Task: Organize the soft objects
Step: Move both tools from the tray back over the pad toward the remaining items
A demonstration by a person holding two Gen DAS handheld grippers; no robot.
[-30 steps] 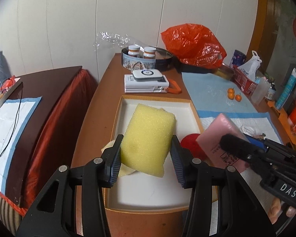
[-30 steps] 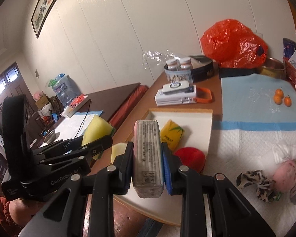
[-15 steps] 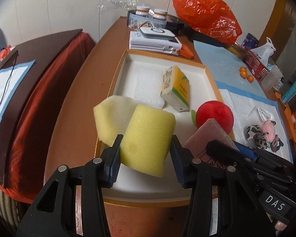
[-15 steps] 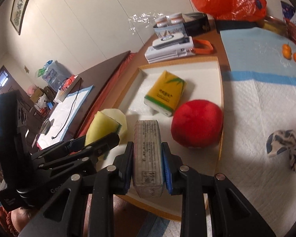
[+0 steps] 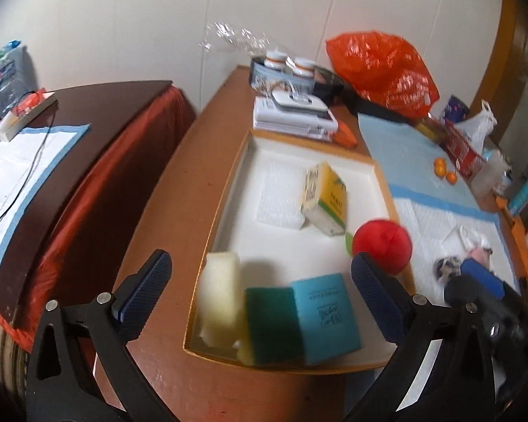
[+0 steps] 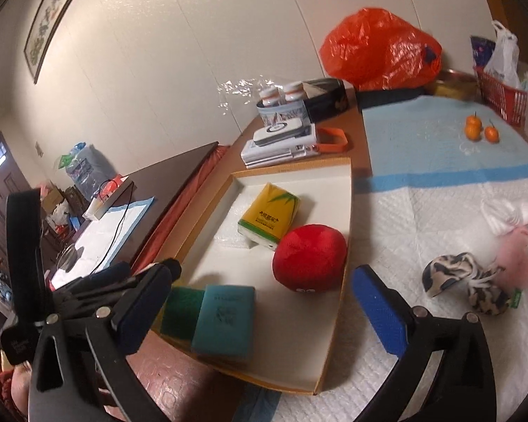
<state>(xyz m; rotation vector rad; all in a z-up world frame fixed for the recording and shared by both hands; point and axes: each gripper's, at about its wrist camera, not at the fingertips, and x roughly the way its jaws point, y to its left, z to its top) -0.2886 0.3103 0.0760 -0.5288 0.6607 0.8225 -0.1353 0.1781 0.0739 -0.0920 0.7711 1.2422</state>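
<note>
My left gripper hangs over the near end of the white tray, jaws opening wide, pads touching nothing. Below it lie a pale yellow sponge, a green-faced sponge and a teal tissue pack, side by side. My right gripper is also opening, free of the teal pack and green sponge under it. Further in the tray sit a red plush ball and a yellow tissue pack.
On the white pad right of the tray lie a patterned scrunchie, a pink soft thing and a white cloth. Behind the tray are stacked white devices, a tin with jars and an orange bag. Small oranges lie on the blue mat.
Both grippers have opened wide. The yellow sponge has left the left gripper and lies green face up in the tray. The tissue pack has left the right gripper and lies beside it.
</note>
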